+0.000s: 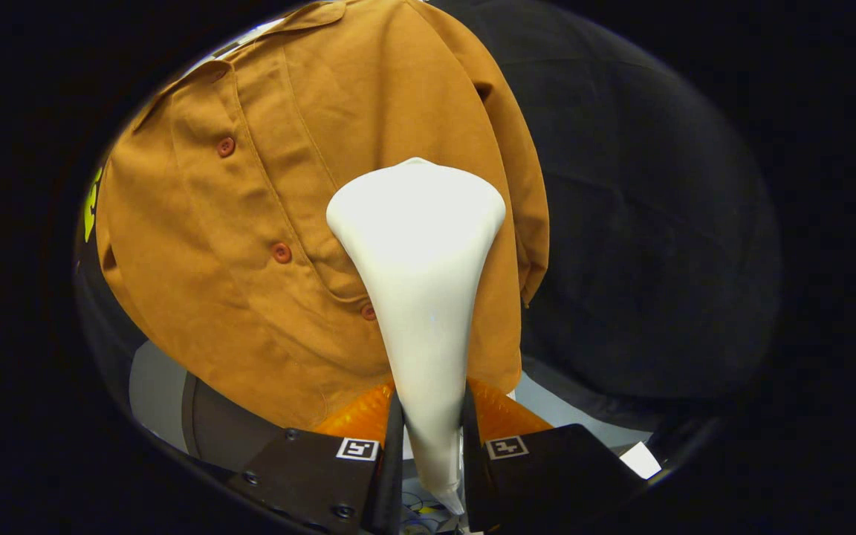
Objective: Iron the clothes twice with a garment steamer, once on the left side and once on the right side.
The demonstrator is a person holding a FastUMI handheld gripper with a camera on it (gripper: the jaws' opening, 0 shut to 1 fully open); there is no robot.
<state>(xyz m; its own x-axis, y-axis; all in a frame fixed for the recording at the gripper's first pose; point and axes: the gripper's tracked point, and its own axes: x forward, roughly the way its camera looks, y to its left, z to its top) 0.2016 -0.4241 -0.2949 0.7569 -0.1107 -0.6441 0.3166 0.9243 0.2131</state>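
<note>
A white garment steamer (420,282) rises from between my fingers, its narrow handle clamped by both of them and its wide head flaring out at the top. My gripper (432,438) is shut on that handle. Beyond the steamer hangs a mustard-brown button-up shirt (264,223) with several reddish buttons down its placket. The steamer head lies over the shirt's right half, close to the placket; I cannot tell whether it touches the cloth. The steamer hides part of the shirt's lower front.
Black booth cloth (643,245) hangs behind and to the right of the shirt. Below the shirt's hem are a pale surface (157,386) and a dark rounded object (220,427); a white scrap (640,459) lies past the right finger.
</note>
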